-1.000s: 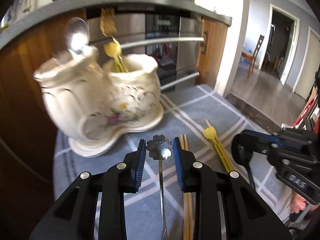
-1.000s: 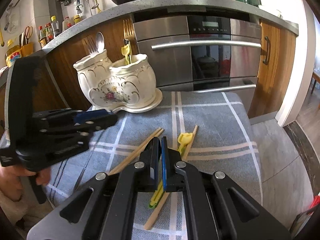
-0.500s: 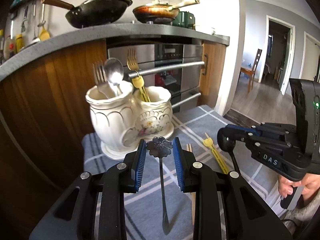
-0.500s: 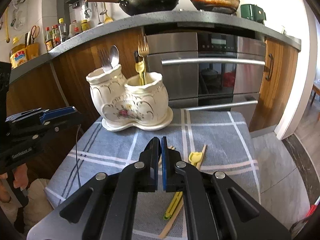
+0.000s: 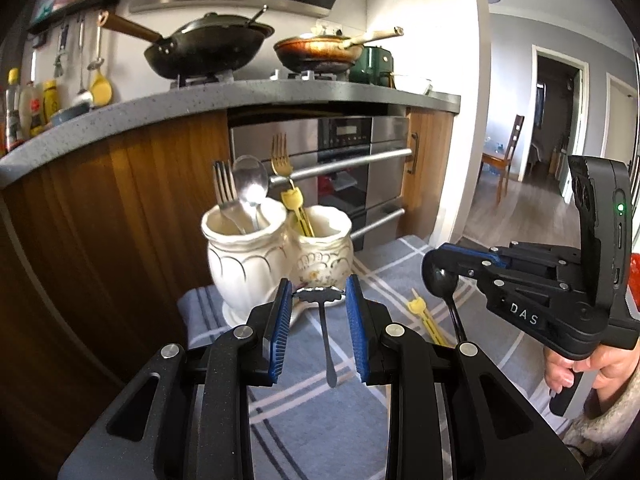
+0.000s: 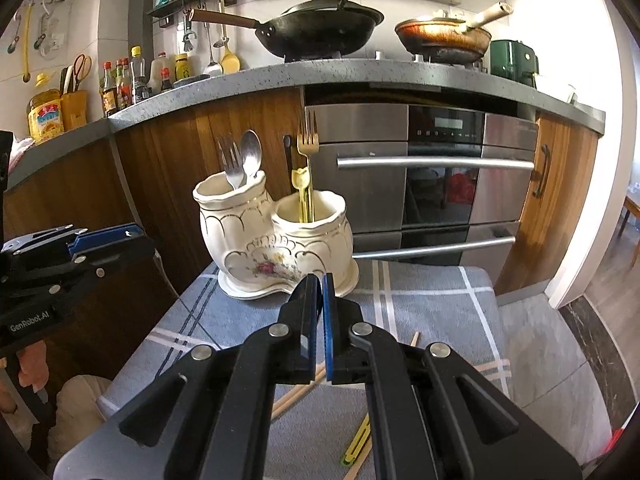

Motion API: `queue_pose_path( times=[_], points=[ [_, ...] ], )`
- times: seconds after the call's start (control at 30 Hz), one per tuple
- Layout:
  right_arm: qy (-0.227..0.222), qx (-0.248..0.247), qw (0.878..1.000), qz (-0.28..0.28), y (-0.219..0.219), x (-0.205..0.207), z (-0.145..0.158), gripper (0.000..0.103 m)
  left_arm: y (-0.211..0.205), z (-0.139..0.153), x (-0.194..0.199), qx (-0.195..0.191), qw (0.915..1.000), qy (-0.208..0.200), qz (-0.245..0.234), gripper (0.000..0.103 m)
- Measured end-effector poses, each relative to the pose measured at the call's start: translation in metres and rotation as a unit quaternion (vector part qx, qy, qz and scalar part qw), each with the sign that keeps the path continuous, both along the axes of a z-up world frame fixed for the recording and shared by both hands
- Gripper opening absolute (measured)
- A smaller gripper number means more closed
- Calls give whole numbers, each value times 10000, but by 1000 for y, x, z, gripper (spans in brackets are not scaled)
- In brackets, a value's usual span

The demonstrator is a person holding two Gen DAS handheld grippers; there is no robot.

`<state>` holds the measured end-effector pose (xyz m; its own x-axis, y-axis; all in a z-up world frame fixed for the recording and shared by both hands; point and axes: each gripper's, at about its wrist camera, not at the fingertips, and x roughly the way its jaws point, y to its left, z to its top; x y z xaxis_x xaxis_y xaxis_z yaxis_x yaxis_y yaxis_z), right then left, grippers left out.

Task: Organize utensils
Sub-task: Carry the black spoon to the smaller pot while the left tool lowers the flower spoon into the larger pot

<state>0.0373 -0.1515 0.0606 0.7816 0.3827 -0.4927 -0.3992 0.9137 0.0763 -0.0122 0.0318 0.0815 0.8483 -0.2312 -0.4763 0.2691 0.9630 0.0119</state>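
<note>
My left gripper (image 5: 319, 295) is shut on a silver utensil with a flower-shaped head (image 5: 319, 294); its handle hangs down above the cloth. My right gripper (image 6: 321, 285) is shut on a black spoon (image 5: 443, 284), which shows only in the left wrist view, bowl up. The white two-pot ceramic holder (image 5: 276, 256) stands ahead of both grippers. Its left pot holds a silver fork and spoon (image 6: 246, 160). Its right pot holds a gold fork (image 6: 307, 140) and a yellow-topped utensil (image 6: 301, 184).
A grey checked cloth (image 6: 432, 312) covers the low table. Wooden chopsticks (image 6: 298, 394) and a yellow utensil (image 5: 426, 316) lie on it. Wood cabinets and a steel oven (image 6: 436, 184) stand close behind. The floor drops off to the right.
Both grippers have risen and pulled back from the table. The flower-headed utensil and the black spoon have lifted off the cloth with them. The holder now sits lower and farther in both views.
</note>
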Motion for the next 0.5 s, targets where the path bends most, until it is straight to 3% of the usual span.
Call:
queue_pose_path(
  times=[0.5],
  points=[
    [-375, 155, 9991, 100, 13, 12, 34, 3, 9, 36, -11, 150, 9989, -422, 159, 29]
  ],
)
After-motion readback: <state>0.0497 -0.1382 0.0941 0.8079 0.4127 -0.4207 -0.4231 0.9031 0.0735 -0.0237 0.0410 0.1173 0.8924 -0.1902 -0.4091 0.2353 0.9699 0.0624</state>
